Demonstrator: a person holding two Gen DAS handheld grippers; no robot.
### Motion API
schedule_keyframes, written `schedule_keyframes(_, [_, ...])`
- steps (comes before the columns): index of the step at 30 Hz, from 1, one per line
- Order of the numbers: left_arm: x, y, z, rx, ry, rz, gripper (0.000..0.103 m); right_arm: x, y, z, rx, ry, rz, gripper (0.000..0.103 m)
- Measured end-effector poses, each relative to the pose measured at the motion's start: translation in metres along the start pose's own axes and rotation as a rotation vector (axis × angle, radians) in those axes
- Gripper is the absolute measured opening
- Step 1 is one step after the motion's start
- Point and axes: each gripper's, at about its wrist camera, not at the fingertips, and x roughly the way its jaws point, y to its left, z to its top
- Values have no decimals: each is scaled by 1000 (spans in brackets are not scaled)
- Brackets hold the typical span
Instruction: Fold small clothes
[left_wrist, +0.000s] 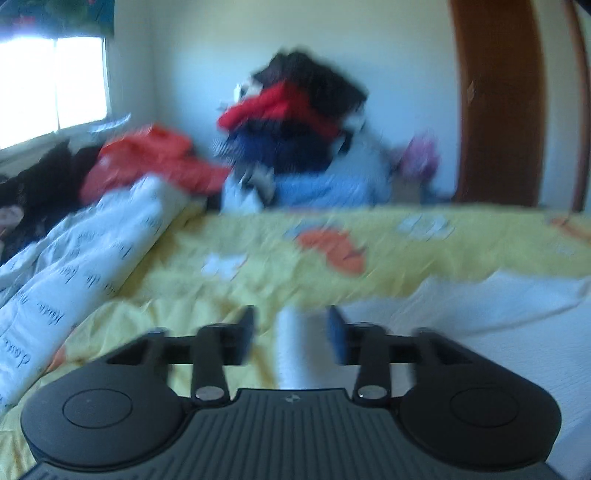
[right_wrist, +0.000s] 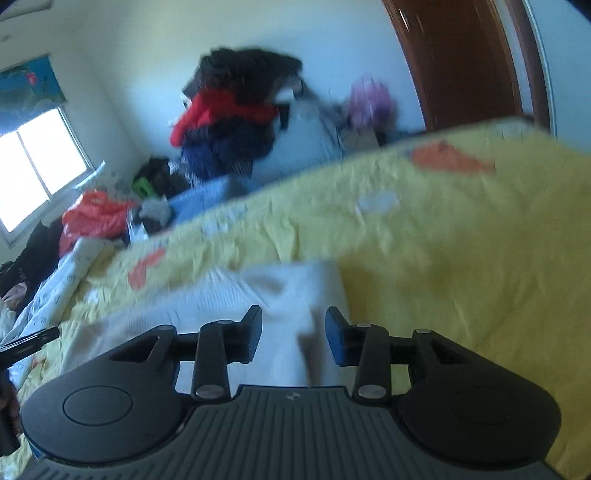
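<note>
A small white garment (left_wrist: 480, 321) lies on the yellow bedsheet (left_wrist: 332, 280). A raised fold of it (left_wrist: 293, 350) stands between the fingers of my left gripper (left_wrist: 291, 334); the jaws are apart and a gap shows on each side of the fold. In the right wrist view the same white garment (right_wrist: 258, 295) spreads below and in front of my right gripper (right_wrist: 293, 334). Its jaws are apart too, with the cloth lying under the gap and not pinched. Both views are blurred.
A white quilt with dark lettering (left_wrist: 74, 266) is bunched at the left. Beyond the bed are an orange bag (left_wrist: 147, 162), a tall heap of dark and red clothes (left_wrist: 291, 122) against the wall, a window (left_wrist: 51, 85) and a brown door (left_wrist: 498, 103).
</note>
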Motion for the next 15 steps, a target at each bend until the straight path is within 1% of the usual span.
schedule_keyframes(1, [-2, -6, -1, -6, -7, -26, 80, 5, 7, 3, -18, 4, 13, 40])
schedule_keyframes(2, [0, -13, -3, -2, -3, -45, 82, 13, 16, 4, -41, 17, 20, 40])
schedule_keyframes(4, [11, -29, -12, 22, 38, -56, 82, 32, 32, 1, -97, 63, 20, 45])
schedule_keyframes(5, [20, -33, -17, 19, 75, -49, 82, 45, 39, -4, -131, 95, 3, 42])
schedule_keyframes(7, [40, -32, -32, 12, 165, -42, 82, 66, 42, -18, -199, 149, -74, 41])
schedule_keyframes(8, [48, -29, -41, 26, 185, -31, 82, 68, 39, -26, -231, 132, -75, 40])
schedule_keyframes(9, [48, -23, -49, 16, 157, -49, 82, 67, 33, -32, -260, 99, -50, 40])
schedule_keyframes(11, [51, -16, -49, -18, 159, -54, 83, 63, 25, -40, -257, 60, -12, 39])
schedule_keyframes(12, [56, -15, -48, -21, 167, -47, 85, 63, 22, -41, -247, 52, -3, 39])
schedule_keyframes(13, [56, -18, -49, -14, 168, -32, 89, 64, 24, -41, -254, 52, -9, 39])
schedule_keyframes(14, [59, -21, -49, -2, 175, 5, 94, 65, 28, -41, -271, 51, -23, 39])
schedule_keyframes(15, [58, -24, -49, 6, 174, 28, 94, 66, 31, -41, -290, 47, -36, 39])
